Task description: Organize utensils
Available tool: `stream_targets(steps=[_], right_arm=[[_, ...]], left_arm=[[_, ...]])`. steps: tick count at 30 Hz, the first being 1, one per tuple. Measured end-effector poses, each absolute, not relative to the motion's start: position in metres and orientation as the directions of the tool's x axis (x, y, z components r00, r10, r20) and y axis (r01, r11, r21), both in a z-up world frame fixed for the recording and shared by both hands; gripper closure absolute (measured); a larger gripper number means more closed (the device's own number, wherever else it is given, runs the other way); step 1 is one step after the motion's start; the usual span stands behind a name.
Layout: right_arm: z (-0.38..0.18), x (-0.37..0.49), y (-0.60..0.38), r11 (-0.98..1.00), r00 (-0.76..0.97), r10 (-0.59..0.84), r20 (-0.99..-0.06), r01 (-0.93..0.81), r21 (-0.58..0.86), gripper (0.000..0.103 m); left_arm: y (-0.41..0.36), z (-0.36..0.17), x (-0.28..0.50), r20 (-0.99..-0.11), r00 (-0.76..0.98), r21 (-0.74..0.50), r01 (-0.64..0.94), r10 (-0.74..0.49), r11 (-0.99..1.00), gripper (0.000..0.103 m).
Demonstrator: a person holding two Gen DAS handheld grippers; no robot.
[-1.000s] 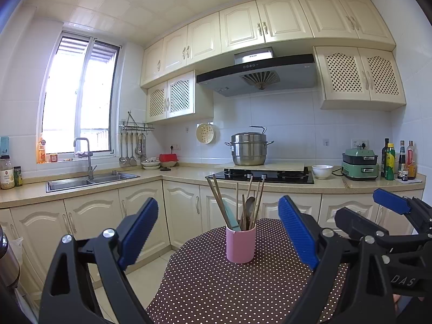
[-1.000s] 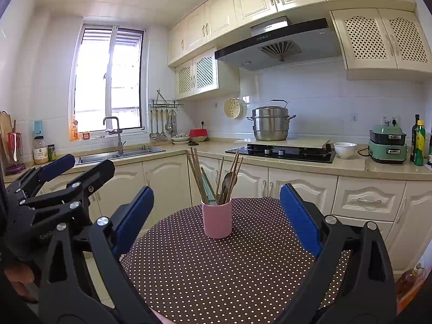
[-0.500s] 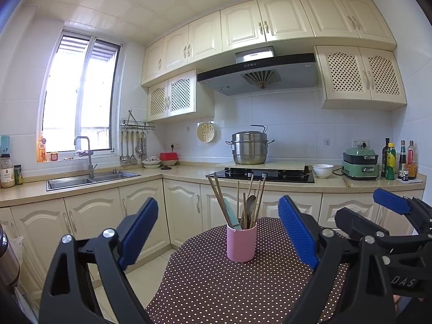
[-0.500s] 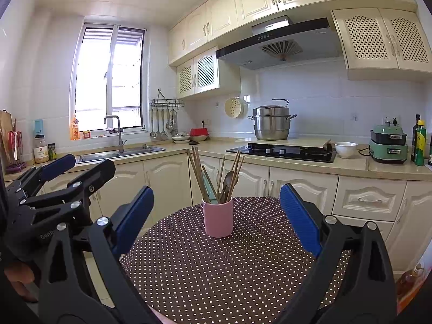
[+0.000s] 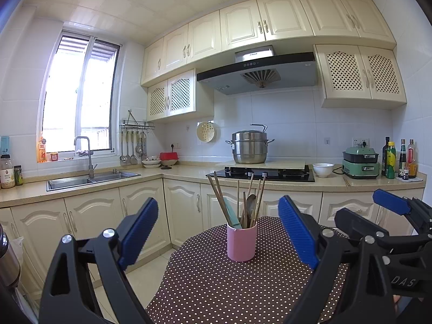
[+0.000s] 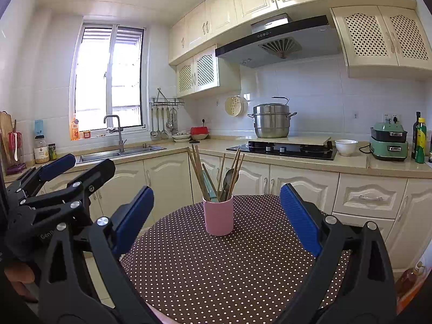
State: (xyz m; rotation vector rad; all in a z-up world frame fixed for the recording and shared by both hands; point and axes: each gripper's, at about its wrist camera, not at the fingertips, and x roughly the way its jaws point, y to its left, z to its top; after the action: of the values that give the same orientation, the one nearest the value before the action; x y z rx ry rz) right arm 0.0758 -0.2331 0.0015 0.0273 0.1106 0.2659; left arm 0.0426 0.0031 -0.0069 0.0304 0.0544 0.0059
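Hovering wide open, left gripper [image 5: 216, 232], right gripper [image 6: 216, 216], seemingly empty, pink cup [image 5: 241, 243] apart.

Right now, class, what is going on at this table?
A person holds two grippers over a round table with a dotted cloth. Both the left gripper and the right gripper are open and empty, aimed at a pink cup holding chopsticks and a spoon. Nothing is gripped yet.
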Motion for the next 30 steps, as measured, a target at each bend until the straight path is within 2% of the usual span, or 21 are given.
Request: stream_targets(steps=[30], right_arm=[[-0.0008,0.0776,-0.2327,0.965,0.959,0.261,-0.112,-0.257,0.046,0.010]], left_arm=[[0.0016,-0.0077,0.0434,-0.057,0.998,0.040,-0.009,0.011,0.999,0.014]])
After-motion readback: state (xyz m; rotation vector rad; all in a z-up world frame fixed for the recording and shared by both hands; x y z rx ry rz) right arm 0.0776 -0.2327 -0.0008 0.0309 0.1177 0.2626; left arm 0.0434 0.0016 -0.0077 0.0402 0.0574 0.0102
